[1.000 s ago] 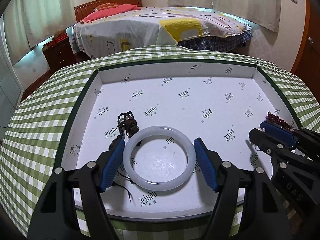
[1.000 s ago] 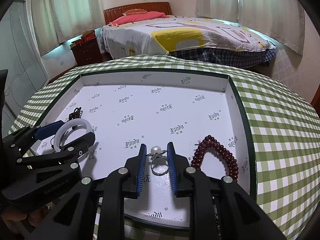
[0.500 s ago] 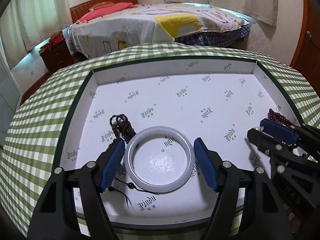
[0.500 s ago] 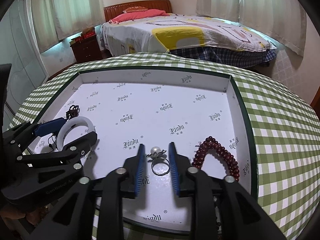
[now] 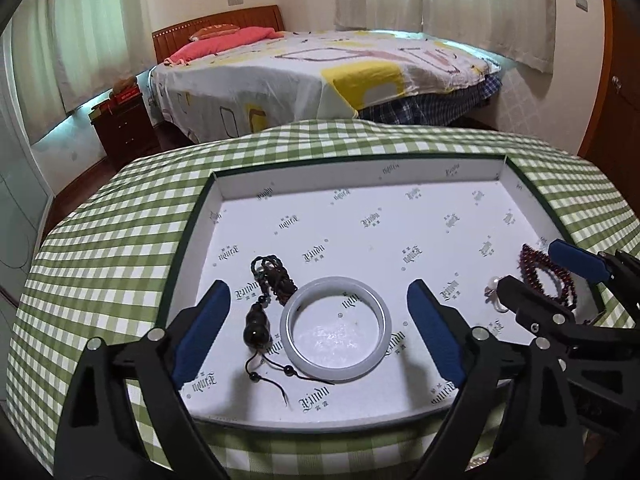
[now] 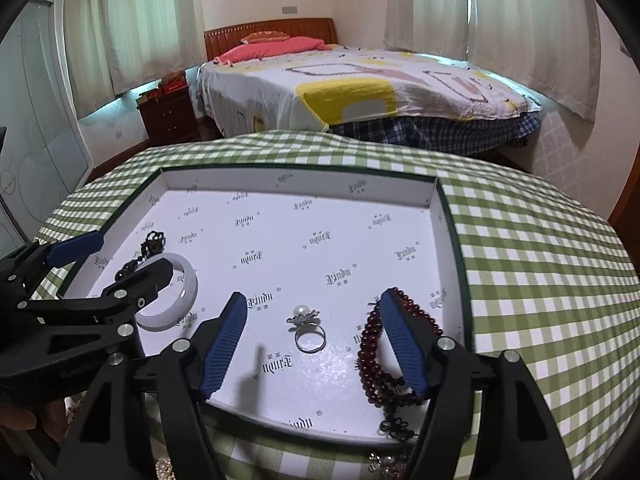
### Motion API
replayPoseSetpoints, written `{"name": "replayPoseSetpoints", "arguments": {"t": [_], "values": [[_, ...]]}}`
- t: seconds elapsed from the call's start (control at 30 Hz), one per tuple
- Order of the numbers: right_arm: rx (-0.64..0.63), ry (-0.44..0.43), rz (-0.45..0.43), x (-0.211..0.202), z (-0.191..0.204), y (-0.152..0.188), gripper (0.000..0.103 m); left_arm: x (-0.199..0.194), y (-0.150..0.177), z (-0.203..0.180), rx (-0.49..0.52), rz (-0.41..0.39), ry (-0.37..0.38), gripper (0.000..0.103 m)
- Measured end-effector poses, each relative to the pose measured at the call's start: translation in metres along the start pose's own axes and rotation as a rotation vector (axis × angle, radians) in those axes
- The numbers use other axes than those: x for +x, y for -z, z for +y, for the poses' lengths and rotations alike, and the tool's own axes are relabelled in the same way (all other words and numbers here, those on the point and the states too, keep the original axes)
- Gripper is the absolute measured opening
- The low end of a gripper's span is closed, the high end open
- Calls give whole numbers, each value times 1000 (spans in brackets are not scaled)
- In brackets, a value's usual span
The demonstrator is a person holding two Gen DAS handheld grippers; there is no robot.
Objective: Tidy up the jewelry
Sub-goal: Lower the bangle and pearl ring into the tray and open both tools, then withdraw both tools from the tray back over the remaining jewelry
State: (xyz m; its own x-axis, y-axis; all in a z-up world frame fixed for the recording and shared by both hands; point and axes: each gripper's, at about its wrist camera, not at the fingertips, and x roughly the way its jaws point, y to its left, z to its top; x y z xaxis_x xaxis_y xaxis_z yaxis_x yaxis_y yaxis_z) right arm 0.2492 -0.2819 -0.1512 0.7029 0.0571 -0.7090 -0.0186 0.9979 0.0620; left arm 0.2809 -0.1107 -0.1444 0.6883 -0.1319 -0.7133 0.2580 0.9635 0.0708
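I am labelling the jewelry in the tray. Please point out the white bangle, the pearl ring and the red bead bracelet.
white bangle [image 5: 334, 372]: left wrist view, near edge of its band.
pearl ring [image 6: 310, 338]: right wrist view, its silver band.
red bead bracelet [image 6: 366, 354]: right wrist view, beads on its left side.

Bedroom, cream walls. Bed [image 5: 320, 76] with wooden headboard [image 5: 218, 30], pink pillow [image 5: 224, 40], white-yellow patterned sheet. Dark wooden nightstand [image 5: 122, 126] beside it. Pale curtains [image 5: 444, 0] over bright windows. Green-checked tablecloth [image 5: 112, 240] in front. Wooden floor.
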Motion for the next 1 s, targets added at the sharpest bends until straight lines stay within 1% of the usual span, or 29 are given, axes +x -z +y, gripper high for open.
{"name": "replayPoseSetpoints", "arguments": {"t": [0.23,0.4,0.53,0.63,0.73,0.8,0.87,1.0], "values": [[24,20,-36,-21,-7,3,75,-21,2,11,-42,-47,6,91],[51,26,-63,-37,-14,10,76,-42,9,27,-89,-89,14,91],[59,38,-103,-53,-16,18,76,-65,23,42,-128,-147,-6,91],[67,37,-119,-62,-15,26,76,-76,36,48,-141,-169,-31,91],[65,40,-121,-67,-12,37,76,-81,53,52,-152,-148,-41,88],[63,40,-117,-69,-11,45,76,-81,62,53,-154,-127,-42,82],[67,37,-113,-71,-10,53,76,-82,74,53,-160,-100,-37,81],[71,30,-96,-75,-9,68,76,-81,93,46,-148,-54,-28,76]]}}
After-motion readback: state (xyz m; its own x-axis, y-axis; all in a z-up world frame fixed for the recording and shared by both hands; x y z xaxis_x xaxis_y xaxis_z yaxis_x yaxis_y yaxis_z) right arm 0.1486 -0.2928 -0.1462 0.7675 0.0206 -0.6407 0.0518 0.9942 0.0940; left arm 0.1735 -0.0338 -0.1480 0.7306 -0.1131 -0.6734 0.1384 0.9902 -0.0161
